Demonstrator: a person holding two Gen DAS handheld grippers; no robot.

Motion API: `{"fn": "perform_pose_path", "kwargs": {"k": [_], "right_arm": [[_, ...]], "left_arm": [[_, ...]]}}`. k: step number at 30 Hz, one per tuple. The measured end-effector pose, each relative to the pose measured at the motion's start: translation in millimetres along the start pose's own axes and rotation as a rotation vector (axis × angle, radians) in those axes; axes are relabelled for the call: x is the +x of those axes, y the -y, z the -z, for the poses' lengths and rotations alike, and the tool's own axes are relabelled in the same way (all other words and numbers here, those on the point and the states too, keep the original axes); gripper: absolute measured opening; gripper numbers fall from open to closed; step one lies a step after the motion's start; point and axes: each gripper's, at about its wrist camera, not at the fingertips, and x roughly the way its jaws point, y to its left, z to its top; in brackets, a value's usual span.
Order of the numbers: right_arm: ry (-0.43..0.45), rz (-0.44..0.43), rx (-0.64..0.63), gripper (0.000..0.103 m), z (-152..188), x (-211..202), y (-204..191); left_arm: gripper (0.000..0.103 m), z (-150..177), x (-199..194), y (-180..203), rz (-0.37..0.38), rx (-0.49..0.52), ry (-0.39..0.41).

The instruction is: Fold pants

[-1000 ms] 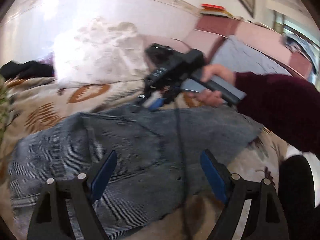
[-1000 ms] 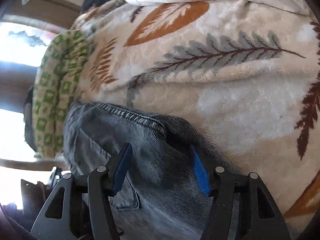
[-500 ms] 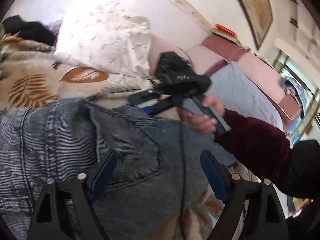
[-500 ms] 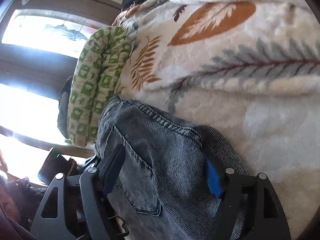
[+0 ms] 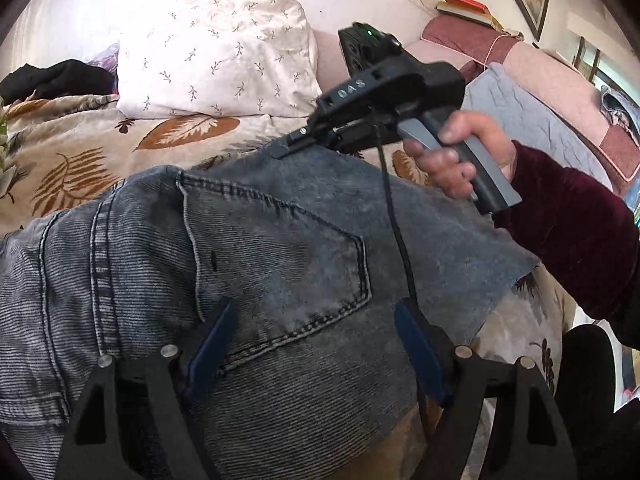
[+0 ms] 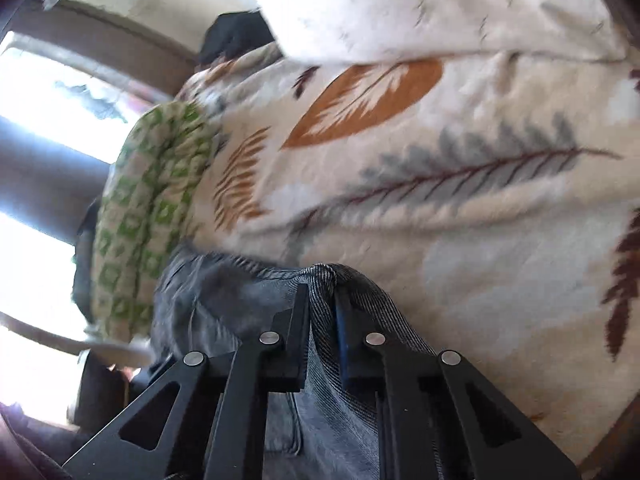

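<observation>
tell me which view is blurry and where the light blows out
Right wrist view: smeared by motion blur, worst on the green quilt and leaf blanket; the window at left is blown out white. Left wrist view: sharp on the jeans, though the wall above the pillow is washed out, and edges bend with fisheye.

1. "DAS" – pale raised letters on black body of right gripper, seen fr. left wrist cam.
2. No other legible txt: books, framed pic, bedding, jeans show none readable.
</observation>
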Motion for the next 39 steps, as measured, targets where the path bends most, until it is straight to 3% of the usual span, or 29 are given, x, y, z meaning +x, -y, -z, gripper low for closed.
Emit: {"fn": "perform_pose_path", "kwargs": {"k": [7, 11, 12, 14, 15, 18, 22, 25, 28, 29, 30, 33, 39], "right_arm": [[0.018, 0.129, 0.055, 0.008, -9.5, 25.2, 15.8], [0.055, 0.035, 0.172, 0.004, -10.6, 24.1, 38.6], [0.063, 0.021, 0.191, 0.005, -10.8, 21.7, 40.5], [0.105, 0.034, 0.195, 0.018, -10.6, 11.2, 35.5], [0.153, 0.061, 0.201, 0.018, -10.9, -1.0, 32.3], [0.241, 0.035, 0.209, 0.018, -11.2, -35.4, 20.9], [0.176, -0.028, 0.14, 0.018, -2.6, -37.3, -12.2], [0.13, -0.046, 0.137, 0.018, 9.2, -16.0, -21.8], [0.133, -0.036, 0.232, 0.015, 19.5, 8.8, 4.2], [0.15, -0.042, 0.28, 0.005, 24.4, 13.1, 18.3], [0.185, -0.109, 0.347, 0.0, 29.7, 18.0, 41.5], [0.283, -0.236, 0.475, 0.0, 39.9, 14.3, 72.0], [0.359, -0.157, 0.483, 0.0, 40.1, 9.8, 60.6]], "left_arm": [[0.082, 2.1, 2.4, 3.9, -0.044, 0.024, -0.018], [0.082, 4.8, 0.6, 9.0, -0.07, 0.051, -0.03], [0.082, 5.0, 0.2, 9.1, -0.071, 0.05, -0.032], [0.082, 5.8, -0.9, 7.9, -0.069, 0.043, -0.034], [0.082, 5.9, -1.4, 7.3, -0.069, 0.038, -0.034], [0.082, 4.6, -2.3, 5.8, -0.068, 0.022, -0.035], [0.082, 2.2, -12.4, -0.9, -0.066, -0.036, -0.023], [0.082, 1.1, -21.2, -13.0, -0.08, -0.099, -0.008], [0.079, 4.2, -17.3, -19.7, -0.096, -0.122, -0.038], [0.079, 5.2, -15.2, -17.5, -0.109, -0.104, -0.046], [0.079, 6.0, -12.9, -13.4, -0.124, -0.076, -0.053], [0.079, 7.6, -9.3, -8.7, -0.15, -0.038, -0.06], [0.079, 8.5, -19.7, -17.2, -0.128, -0.098, -0.049]]}}
